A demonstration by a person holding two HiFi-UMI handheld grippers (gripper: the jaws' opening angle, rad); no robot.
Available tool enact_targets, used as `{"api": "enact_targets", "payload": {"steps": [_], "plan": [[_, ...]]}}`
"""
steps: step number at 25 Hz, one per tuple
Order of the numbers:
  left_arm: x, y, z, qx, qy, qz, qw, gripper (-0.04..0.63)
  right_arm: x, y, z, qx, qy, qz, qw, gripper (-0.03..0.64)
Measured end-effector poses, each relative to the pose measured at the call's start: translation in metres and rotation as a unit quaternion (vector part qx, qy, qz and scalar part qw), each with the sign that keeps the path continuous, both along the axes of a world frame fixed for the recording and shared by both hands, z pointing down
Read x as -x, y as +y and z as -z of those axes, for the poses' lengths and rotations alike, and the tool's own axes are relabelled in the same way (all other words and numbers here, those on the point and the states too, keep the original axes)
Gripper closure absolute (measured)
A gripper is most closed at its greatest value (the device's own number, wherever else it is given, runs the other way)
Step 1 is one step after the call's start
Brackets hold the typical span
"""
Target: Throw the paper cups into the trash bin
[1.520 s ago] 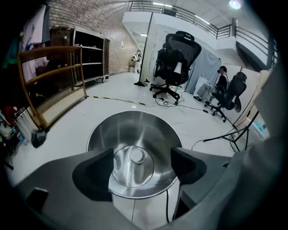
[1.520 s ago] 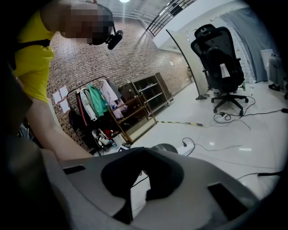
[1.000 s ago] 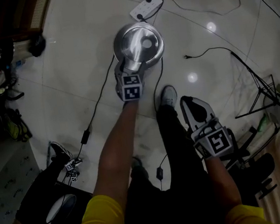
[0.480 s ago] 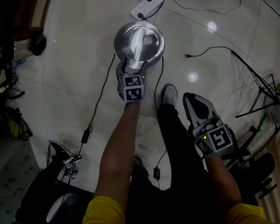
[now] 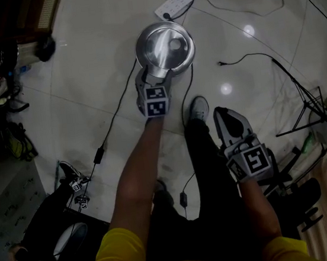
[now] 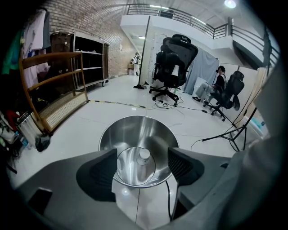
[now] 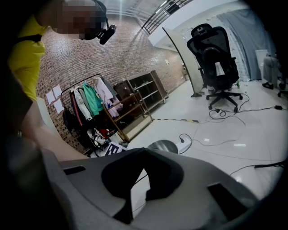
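A round steel trash bin (image 5: pixel 163 46) stands on the white tiled floor. In the left gripper view its open mouth (image 6: pixel 138 139) fills the space ahead, and a small white cup-like thing (image 6: pixel 143 155) lies at its bottom. My left gripper (image 5: pixel 153 81) hovers at the bin's near rim, and its jaws (image 6: pixel 139 168) stand open with nothing between them. My right gripper (image 5: pixel 230 125) hangs low beside the person's right leg. Its jaws (image 7: pixel 145 155) meet at the tips and hold nothing. The bin shows small beyond them (image 7: pixel 163 145).
A white power strip (image 5: pixel 175 3) and several cables lie on the floor behind the bin. A black stand (image 5: pixel 307 108) is at the right. The person's shoe (image 5: pixel 198 109) is just below the bin. Office chairs (image 6: pixel 173 67) and a wooden rack (image 6: pixel 54 85) stand farther off.
Almost nothing has changed. Both grippers keep their places, and the whole view has drifted slightly to the right.
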State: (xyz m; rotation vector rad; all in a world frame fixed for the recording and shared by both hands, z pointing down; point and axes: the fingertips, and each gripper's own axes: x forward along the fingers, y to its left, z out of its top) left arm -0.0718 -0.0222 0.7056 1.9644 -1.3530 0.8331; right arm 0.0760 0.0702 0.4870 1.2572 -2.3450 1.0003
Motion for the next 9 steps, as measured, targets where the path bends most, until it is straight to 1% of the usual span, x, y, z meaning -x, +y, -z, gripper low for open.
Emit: {"api": "enact_targets", "payload": {"steps": [3,9], "plan": [[0.0019,0.0036,0.0021,0.003,0.001,0.006,1.0000,0.242,0.0025,0.0012,-0.0002,-0.003,0.000,0.003,1.000,0.614],[-0.0024,0.0001,0.0054,-0.002,-0.008,-0.017,0.9998,0.242,-0.0030,-0.0001,0.0003,-0.005,0.002,-0.005,1.000,0.614]]}}
